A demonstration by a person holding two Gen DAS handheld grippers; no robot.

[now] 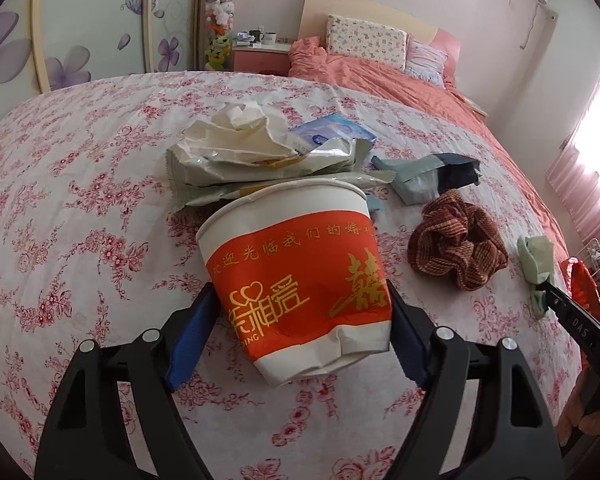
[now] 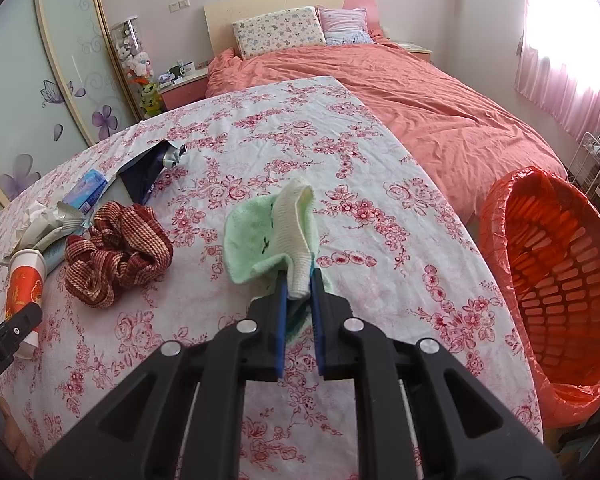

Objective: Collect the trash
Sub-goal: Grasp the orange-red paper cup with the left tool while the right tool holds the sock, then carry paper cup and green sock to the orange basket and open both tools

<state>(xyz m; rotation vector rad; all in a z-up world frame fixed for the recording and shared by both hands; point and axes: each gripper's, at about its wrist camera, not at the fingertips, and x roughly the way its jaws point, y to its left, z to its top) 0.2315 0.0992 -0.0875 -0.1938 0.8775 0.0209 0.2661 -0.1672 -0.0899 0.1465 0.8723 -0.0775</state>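
Observation:
My left gripper (image 1: 300,304) is shut on a dented red-and-white paper cup (image 1: 296,276), held tilted just above the floral tablecloth; the cup also shows at the left of the right wrist view (image 2: 24,284). My right gripper (image 2: 299,280) is shut on a pale green cloth (image 2: 272,236) and holds it above the table; the cloth also shows in the left wrist view (image 1: 536,260). Crumpled wrappers and paper (image 1: 260,152) lie behind the cup. A red bin-lined basket (image 2: 556,288) stands beyond the table's right edge.
A red-brown striped scrunchie (image 1: 456,248) lies on the table, seen in the right wrist view too (image 2: 116,248). A dark torn packet (image 1: 432,176) and a blue tissue pack (image 1: 332,130) lie nearby. A bed with a coral cover (image 2: 420,96) is behind the table.

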